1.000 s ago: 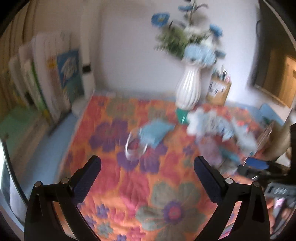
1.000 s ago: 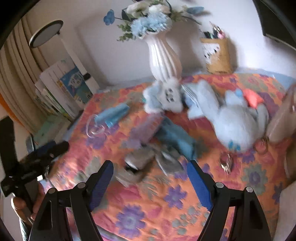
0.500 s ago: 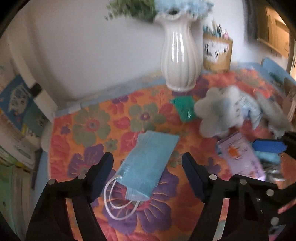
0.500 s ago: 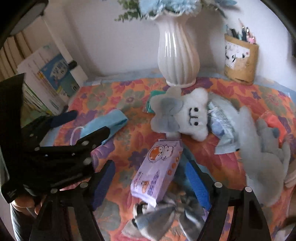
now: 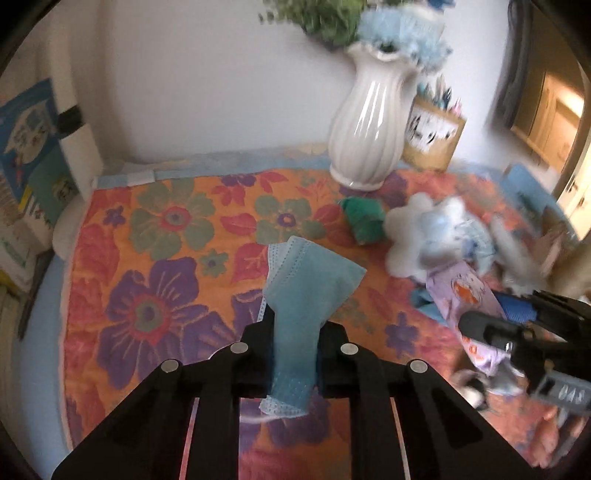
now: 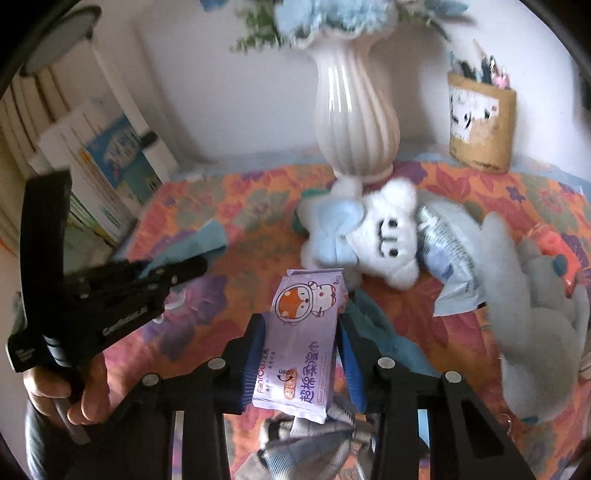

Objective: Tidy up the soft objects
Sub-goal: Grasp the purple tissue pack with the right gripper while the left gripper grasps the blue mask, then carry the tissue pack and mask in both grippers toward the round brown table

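2 tools | left tool [image 5: 293, 343] pinches mask [image 5: 303, 295] | right tool [image 6: 301, 354] closing around wipes pack [image 6: 301, 343]

Soft daylight fills both views, bright on the pale wall [image 5: 207, 85] and leaving glossy streaks on the white vase [image 6: 354, 110]. The flowers [image 5: 388, 22] at the top and the plush toys [image 5: 436, 240] at far right are smeared by motion blur. Fisheye distortion bends the edges into dark corners, and a warm glow shows at the doorway [image 5: 554, 114] far right.
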{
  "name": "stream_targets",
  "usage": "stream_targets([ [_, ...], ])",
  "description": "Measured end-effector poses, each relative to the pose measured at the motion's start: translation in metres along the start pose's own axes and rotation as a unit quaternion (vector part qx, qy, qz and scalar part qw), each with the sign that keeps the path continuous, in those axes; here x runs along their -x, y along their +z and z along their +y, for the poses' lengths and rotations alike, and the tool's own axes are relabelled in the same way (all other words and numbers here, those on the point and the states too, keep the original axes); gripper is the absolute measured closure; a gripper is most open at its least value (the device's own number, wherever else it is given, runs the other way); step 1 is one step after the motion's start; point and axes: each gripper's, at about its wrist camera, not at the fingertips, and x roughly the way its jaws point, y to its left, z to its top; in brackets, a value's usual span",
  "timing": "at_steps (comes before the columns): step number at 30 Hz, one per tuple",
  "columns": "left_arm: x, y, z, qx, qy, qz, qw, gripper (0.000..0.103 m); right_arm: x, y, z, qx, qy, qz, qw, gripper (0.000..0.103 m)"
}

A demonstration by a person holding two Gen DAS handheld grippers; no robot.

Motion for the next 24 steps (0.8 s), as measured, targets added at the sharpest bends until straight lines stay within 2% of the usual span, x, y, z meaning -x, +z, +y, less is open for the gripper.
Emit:
stream_targets([
  [5,0.047,-0.017,0.001,0.043,-0.024,-0.018,0.9986,0.090,0.043,-0.001,0.002,-0.007,0.044,-0.045,0.998,0.065],
  [10,0.085,-0.042,-0.004,0.063,-0.049,-0.044,0.9959,0.090,0.083,-0.021,0.005,-0.022,0.079,-0.054,0.995,0.064],
  [14,0.094,-0.060,-0.016,0.072,-0.061,-0.046,0.9945,0.090,0.100,-0.054,0.004,-0.005,0.054,-0.046,0.997,0.064],
  [16,0.092,-0.070,-0.025,0.071,-0.062,-0.037,0.9949,0.090,0.100,-0.070,0.000,-0.001,0.038,-0.029,0.999,0.064],
  [21,0.072,-0.094,-0.051,0.049,-0.068,0.003,0.9965,0.090,0.091,-0.107,-0.020,-0.007,0.028,0.034,0.999,0.064],
  [24,0.059,-0.106,-0.065,0.037,-0.068,0.028,0.9966,0.087,0.091,-0.119,-0.028,-0.001,0.002,0.043,0.999,0.064],
])
